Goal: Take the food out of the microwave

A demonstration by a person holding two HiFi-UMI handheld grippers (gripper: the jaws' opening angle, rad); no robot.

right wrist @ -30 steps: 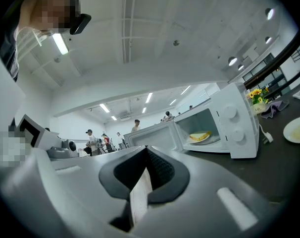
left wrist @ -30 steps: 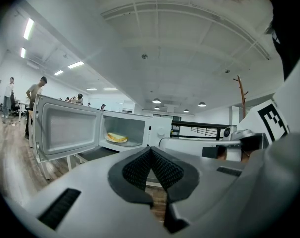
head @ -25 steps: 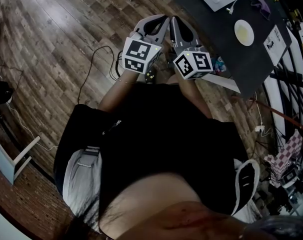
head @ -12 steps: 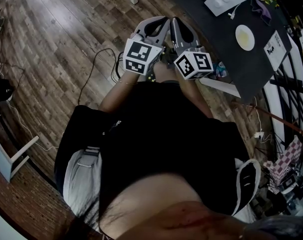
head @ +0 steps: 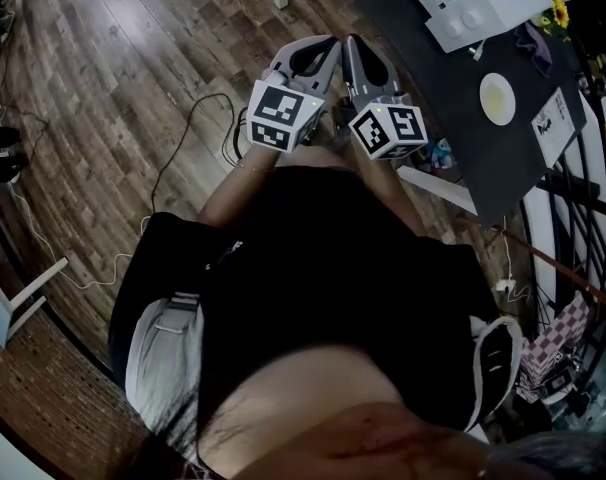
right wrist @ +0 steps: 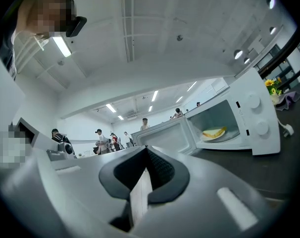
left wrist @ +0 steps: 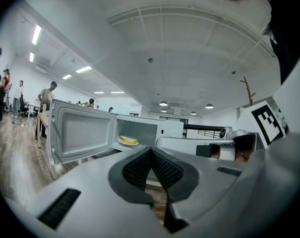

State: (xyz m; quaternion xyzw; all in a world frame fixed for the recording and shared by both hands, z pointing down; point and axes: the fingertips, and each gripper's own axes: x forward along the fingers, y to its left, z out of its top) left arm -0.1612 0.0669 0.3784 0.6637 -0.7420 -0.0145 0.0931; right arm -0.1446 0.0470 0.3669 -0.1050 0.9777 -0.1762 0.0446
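The white microwave (right wrist: 249,115) stands on a dark table (head: 453,118) with its door (left wrist: 80,133) swung wide open. Inside it, a yellow piece of food (right wrist: 214,132) lies on a white plate (left wrist: 128,142). My left gripper (left wrist: 151,151) is shut and empty, some way short of the microwave and pointing toward it. Beside it, my right gripper (right wrist: 146,151) is also shut with nothing held. In the head view the left gripper (head: 321,46) and the right gripper (head: 351,46) sit side by side in front of my chest, over the wooden floor.
An empty white plate (head: 497,98) and a paper card (head: 551,118) lie on the dark table in front of the microwave (head: 473,3). Cables (head: 198,128) trail over the wooden floor. Several people (right wrist: 110,143) stand far off in the room.
The table, plate and microwave have slid down the head view, with more of the microwave showing, so I have moved closer. Both grippers stay together in front of my chest, still shut.
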